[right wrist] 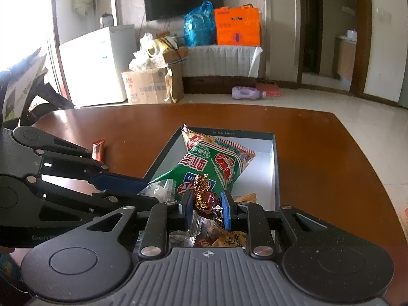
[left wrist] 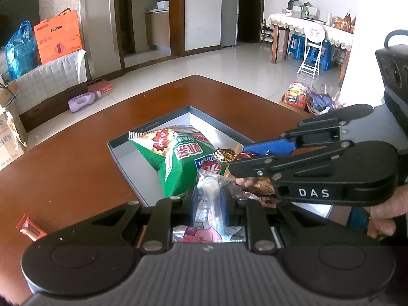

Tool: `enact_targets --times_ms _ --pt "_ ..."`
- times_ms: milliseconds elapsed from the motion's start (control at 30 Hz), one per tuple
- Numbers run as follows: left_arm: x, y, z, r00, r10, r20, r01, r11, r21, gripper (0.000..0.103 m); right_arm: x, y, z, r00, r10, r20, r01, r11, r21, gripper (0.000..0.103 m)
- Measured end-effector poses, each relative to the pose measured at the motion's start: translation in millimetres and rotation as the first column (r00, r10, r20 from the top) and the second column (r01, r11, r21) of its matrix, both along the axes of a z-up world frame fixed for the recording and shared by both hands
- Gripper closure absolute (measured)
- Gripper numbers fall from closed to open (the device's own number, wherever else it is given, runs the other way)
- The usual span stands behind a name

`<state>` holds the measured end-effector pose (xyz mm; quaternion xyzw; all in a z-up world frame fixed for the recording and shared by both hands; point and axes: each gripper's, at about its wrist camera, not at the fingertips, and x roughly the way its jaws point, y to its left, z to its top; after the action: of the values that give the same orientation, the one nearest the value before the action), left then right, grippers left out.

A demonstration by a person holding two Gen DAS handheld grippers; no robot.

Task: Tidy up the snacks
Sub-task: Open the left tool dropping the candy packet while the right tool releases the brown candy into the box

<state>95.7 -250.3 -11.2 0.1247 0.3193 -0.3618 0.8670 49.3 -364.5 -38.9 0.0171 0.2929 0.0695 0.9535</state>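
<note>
Jaws of the left gripper (left wrist: 208, 199) pinch a crinkly clear-and-pink candy packet (left wrist: 207, 204) between blue pads, above the near end of a shallow grey box (left wrist: 153, 125) on the glossy brown worktop (left wrist: 76, 158). A puffy green snack bag (left wrist: 178, 158) lies inside the box. Further right, the right gripper (right wrist: 207, 207) has its jaws closed on a shiny brown foil-wrapped candy (right wrist: 204, 199) over loose wrapped sweets. Only the left wrist view shows the far dining table (left wrist: 306, 25); both views show a small orange bar (right wrist: 99, 148) lying flat outside the box.
</note>
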Motion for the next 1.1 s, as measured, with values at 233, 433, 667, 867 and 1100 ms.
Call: enact_targets --times_ms 233,433,667,867,1100 --pt "3 -4 -2 1.0 0.0 0.004 0.0 1.0 0.019 0.088 2 -1 -4 1.0 -0.001 -0.015 0.001 1.0 0.004 0.077" --pt "4 -10 -5 1.0 0.001 -0.004 0.0 1.0 0.025 0.087 5 -3 -4 1.0 -0.004 -0.015 0.005 1.0 0.013 0.077" --pt "6 -11 -5 1.0 0.003 0.0 -0.003 1.0 0.026 0.086 6 -5 -4 1.0 -0.011 -0.013 0.012 1.0 0.024 0.069" --pt "4 -10 -2 1.0 0.006 0.005 -0.006 1.0 0.002 0.06 3 -8 1 1.0 -0.025 0.01 0.024 0.999 0.037 0.064" --pt "2 -9 2 1.0 0.003 0.011 -0.002 1.0 -0.021 0.054 0 -11 8 0.998 -0.046 0.043 0.044 0.998 0.047 0.062"
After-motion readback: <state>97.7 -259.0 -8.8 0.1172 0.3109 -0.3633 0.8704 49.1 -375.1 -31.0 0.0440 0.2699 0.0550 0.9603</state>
